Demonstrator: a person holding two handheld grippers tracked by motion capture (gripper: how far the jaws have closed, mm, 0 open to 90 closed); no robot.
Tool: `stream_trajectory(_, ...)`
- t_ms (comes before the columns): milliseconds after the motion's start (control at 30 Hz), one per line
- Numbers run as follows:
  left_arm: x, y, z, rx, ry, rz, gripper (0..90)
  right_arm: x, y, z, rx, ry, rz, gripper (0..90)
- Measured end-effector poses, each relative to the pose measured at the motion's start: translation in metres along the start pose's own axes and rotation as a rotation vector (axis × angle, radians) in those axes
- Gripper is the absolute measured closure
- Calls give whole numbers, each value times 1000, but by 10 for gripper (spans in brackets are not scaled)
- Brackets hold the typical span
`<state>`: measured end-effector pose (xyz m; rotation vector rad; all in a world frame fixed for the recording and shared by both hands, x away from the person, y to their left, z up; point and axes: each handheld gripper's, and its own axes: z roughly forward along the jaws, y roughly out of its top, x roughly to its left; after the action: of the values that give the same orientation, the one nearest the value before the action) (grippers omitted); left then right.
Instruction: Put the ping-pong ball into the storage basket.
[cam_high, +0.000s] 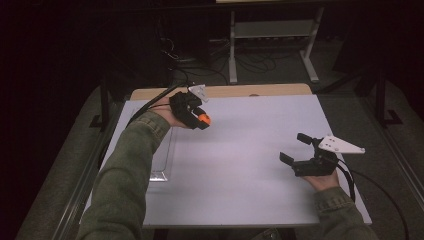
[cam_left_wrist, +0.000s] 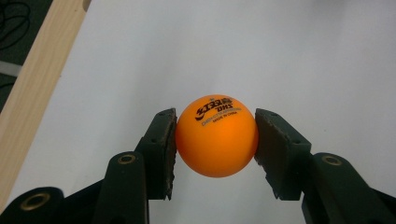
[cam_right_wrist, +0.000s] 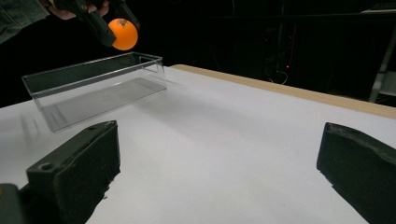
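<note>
An orange table-tennis ball (cam_left_wrist: 217, 135) with dark print sits between the two black pads (cam_left_wrist: 164, 149) of my left gripper (cam_left_wrist: 215, 142), which is shut on it. In the high view this gripper (cam_high: 200, 119) holds the ball (cam_high: 204, 119) above the far left part of the white table top, by the far end of a clear plastic tray (cam_high: 160, 175). The right gripper view shows the ball (cam_right_wrist: 123, 34) hanging above the tray (cam_right_wrist: 93, 86). My right gripper (cam_high: 294, 148) hovers over the right side of the table, jaws wide open, nothing between them (cam_right_wrist: 219, 158).
The white board (cam_high: 240, 165) lies on a wooden table whose far edge (cam_high: 240, 91) shows as a tan strip. The person's green sleeve (cam_high: 125, 180) covers most of the tray. Cables and a metal frame (cam_high: 272, 40) stand on the dark floor beyond.
</note>
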<state>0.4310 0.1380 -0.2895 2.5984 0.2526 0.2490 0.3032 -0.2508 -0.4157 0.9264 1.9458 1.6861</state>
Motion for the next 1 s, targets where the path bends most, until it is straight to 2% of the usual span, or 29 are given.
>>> stream_trajectory(467,-4,-14,-29,-4,33,-19,503,1,-1,2,8,2,-5,0)
stream_trajectory(1000,-7,-31,-45,9,57,-39,503,1,-1,3,14,1,-6,0)
